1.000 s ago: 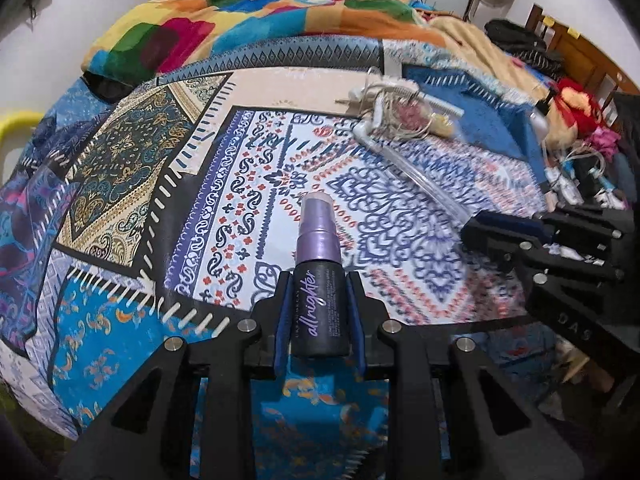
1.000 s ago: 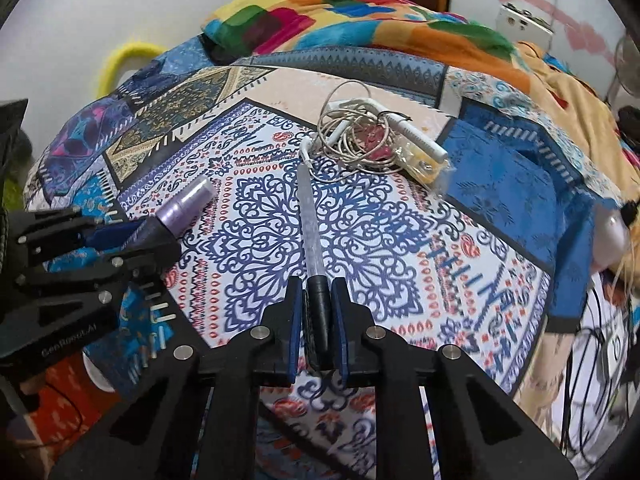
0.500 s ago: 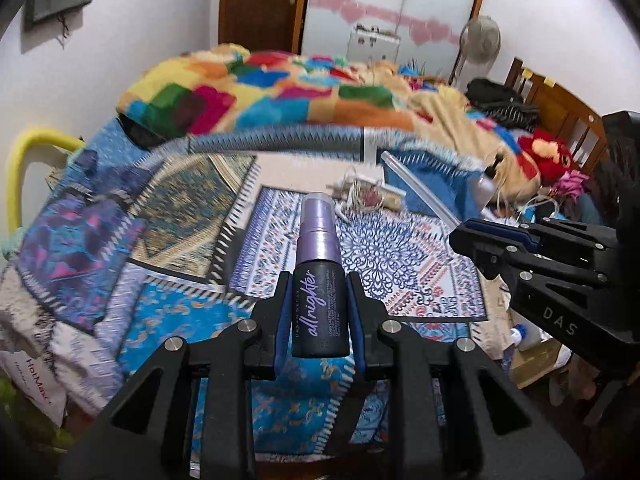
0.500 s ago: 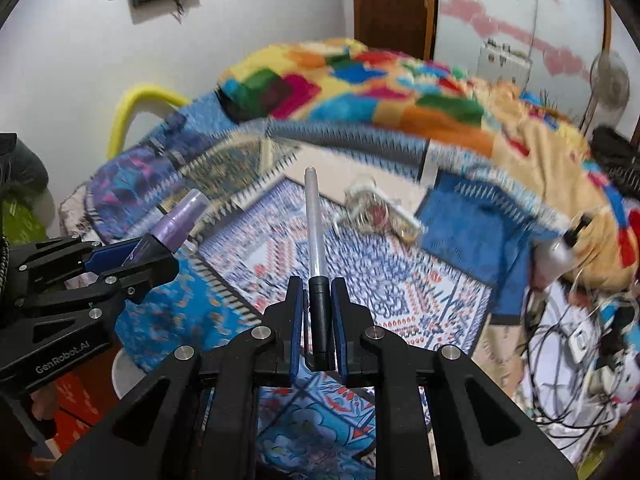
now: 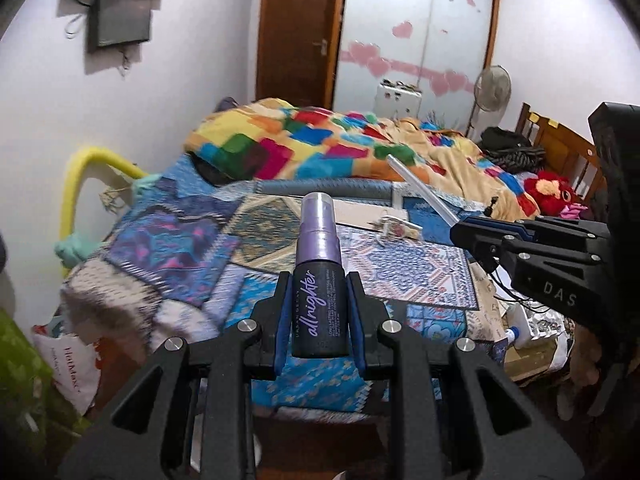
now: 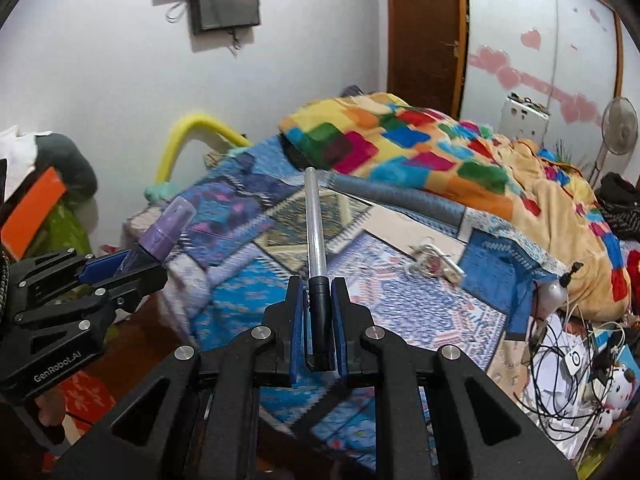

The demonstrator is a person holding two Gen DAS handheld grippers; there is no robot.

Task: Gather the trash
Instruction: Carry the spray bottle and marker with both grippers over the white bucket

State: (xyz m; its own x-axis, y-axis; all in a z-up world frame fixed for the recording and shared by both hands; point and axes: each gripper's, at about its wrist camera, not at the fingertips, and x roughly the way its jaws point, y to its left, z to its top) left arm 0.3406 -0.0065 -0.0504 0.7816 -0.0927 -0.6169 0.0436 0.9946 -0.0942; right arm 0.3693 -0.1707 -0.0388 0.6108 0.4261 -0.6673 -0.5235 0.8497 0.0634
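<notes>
Both tongs are loaded: the left gripper clamps a dark purple-capped spray bottle upright, while the right gripper clamps a thin clear tube with a black base, long axis pointing forward, above the patterned bed; no bin shows.

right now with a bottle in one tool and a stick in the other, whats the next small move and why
Probably carry both away from the bed toward wherever the trash goes; no bin is visible. The left tool is shut on the spray bottle, the right tool on the clear stick, and both are lifted clear of the bedspread. The cable bundle must wait.
</notes>
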